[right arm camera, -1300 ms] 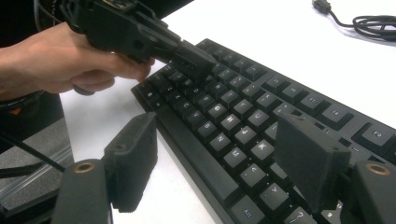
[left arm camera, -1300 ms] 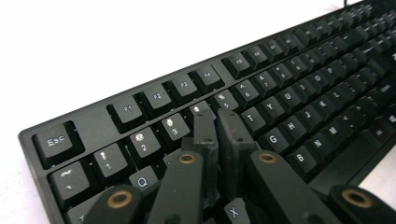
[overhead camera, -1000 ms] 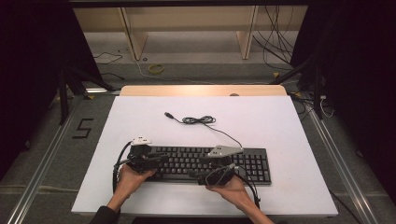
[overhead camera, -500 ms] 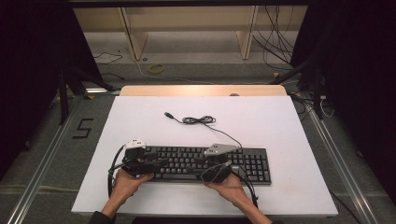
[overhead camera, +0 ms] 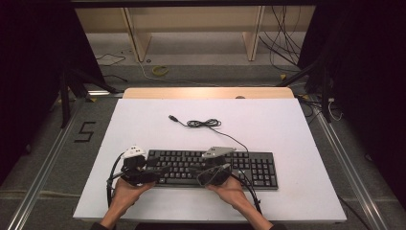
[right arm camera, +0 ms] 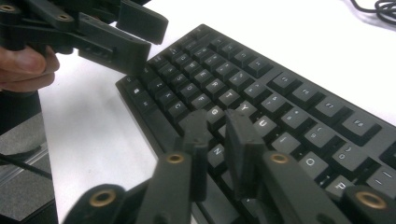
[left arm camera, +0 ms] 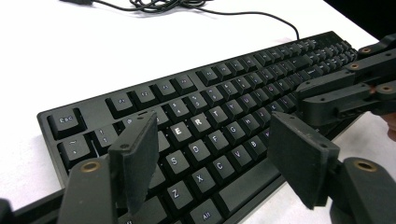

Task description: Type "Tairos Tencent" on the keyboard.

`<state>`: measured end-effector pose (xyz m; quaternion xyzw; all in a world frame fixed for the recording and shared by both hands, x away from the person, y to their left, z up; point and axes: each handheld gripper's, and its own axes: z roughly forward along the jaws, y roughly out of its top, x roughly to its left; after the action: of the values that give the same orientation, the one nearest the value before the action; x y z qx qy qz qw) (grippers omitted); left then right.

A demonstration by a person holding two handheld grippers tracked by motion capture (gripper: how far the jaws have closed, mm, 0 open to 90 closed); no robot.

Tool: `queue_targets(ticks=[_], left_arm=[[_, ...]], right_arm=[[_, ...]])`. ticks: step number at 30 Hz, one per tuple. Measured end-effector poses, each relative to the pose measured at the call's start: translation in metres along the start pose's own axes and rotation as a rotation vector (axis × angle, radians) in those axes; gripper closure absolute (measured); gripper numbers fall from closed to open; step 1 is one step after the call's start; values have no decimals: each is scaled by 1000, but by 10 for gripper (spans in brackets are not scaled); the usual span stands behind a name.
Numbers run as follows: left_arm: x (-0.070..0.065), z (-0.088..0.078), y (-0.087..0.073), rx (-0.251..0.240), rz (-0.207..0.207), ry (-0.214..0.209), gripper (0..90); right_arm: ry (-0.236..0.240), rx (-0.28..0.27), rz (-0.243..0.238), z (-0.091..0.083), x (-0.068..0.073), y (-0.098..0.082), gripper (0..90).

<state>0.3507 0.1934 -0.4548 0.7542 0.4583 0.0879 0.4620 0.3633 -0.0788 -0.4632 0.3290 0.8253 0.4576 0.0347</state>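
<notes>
Both fingers (left arm camera: pixel 135 163) above keyboard (left arm camera: pixel 210 116)

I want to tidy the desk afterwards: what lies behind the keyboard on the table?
Behind the black keyboard, its own black cable lies coiled on the white table, ending in a plug. The cable's join at the keyboard's back edge is too small to make out.

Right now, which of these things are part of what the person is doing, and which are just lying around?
In use:
keyboard
left claw, open above the letter keys
right claw, nearly shut over the keys, nothing between

Lying about:
keyboard cable, coiled on the white table
yellow ring on the floor
loose wires by the shelf
</notes>
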Motion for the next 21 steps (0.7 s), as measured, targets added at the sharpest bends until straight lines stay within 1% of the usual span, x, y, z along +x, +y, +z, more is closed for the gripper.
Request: queue_targets(ticks=[5,7,17,21], left_arm=[[0,-3,-2,-10,-2,-2,326],[0,-5,-3,-10,5,0,323],[1,-9,-9,-27,-1,-8,300],[0,-10,-10,-31,14,-13,287]], right_arm=[[-8,14,-1,5,1,2,883],[-11,20,5,7,0,3,900],[-29,60,-1,16,0,0,900],[-35,72,-6,20,0,-1,900]])
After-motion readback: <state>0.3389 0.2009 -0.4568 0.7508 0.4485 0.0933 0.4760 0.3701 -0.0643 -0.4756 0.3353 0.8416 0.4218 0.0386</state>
